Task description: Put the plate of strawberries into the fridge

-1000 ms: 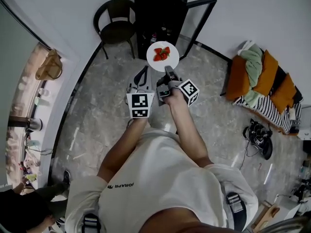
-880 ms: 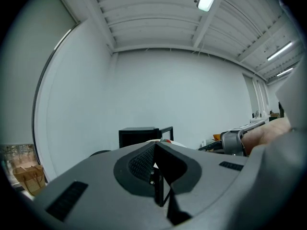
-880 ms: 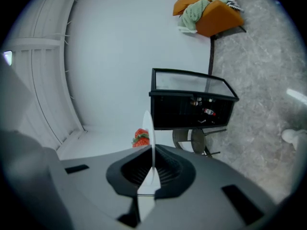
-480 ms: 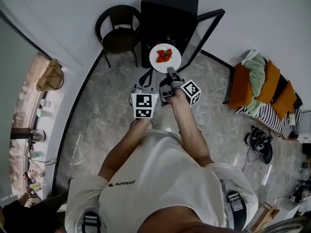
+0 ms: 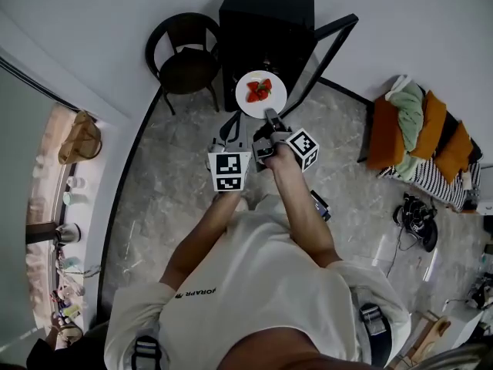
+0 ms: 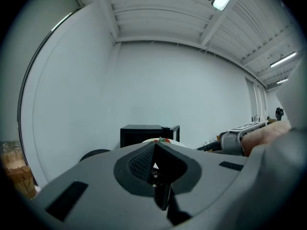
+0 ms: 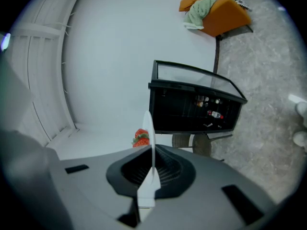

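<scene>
A white plate (image 5: 266,102) with red strawberries (image 5: 259,89) hangs level in front of the black fridge (image 5: 266,18), whose glass door (image 5: 327,48) stands open to the right. My right gripper (image 5: 269,117) is shut on the plate's near rim. In the right gripper view the plate (image 7: 148,123) stands edge-on between the jaws, with the strawberries (image 7: 140,138) on its left and the fridge (image 7: 194,110) with bottles behind. My left gripper (image 5: 230,122) is beside the plate at its left, its jaws together and empty. The left gripper view shows this gripper (image 6: 154,151) with the plate just past it.
A black round chair (image 5: 185,52) stands left of the fridge against the wall. Orange seats (image 5: 420,133) with clothes on them lie at the right, and black gear (image 5: 416,220) sits on the marble floor. A glass wall runs along the left.
The person has stepped towards the fridge. Both grippers and the plate have moved forward with them, and the plate is now closer to the open fridge front.
</scene>
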The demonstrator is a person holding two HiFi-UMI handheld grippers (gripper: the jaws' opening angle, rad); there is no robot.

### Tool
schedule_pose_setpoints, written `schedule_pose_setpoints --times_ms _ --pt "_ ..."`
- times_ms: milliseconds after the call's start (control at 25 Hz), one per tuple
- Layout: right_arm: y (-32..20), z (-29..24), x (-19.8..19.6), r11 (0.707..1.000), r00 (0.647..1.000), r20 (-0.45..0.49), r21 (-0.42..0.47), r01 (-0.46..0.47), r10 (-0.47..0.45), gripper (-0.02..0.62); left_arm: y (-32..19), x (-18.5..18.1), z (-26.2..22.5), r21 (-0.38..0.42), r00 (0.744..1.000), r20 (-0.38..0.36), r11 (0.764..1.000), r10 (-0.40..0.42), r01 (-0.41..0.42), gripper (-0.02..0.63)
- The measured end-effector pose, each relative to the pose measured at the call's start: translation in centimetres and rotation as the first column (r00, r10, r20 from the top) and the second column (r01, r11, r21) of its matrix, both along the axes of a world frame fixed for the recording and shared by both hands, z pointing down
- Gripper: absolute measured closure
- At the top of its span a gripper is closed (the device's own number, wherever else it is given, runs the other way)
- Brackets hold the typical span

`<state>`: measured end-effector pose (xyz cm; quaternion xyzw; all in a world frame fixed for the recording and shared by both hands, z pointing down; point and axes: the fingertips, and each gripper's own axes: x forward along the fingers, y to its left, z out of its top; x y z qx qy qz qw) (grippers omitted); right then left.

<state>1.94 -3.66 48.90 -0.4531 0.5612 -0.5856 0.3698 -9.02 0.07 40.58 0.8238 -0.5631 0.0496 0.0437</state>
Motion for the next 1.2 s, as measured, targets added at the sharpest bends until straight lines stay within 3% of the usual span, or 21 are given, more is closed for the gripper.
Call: schedule_pose_setpoints --times_ms 760,1200 --pt "-11.9 1.8 2.6 1.0 0.999 0.032 -0.019 0.024 -0.023 0.577 -11.5 3.3 0.7 0.0 0.999 0.045 1.0 -0.008 0.008 0.604" --pt "-18.0 3.2 5.0 0.996 0.996 0.051 -0.048 0.071 -0.068 0.577 -18.0 6.2 1.0 -0.005 0.997 0.061 0.998 -0.057 0.057 0.604"
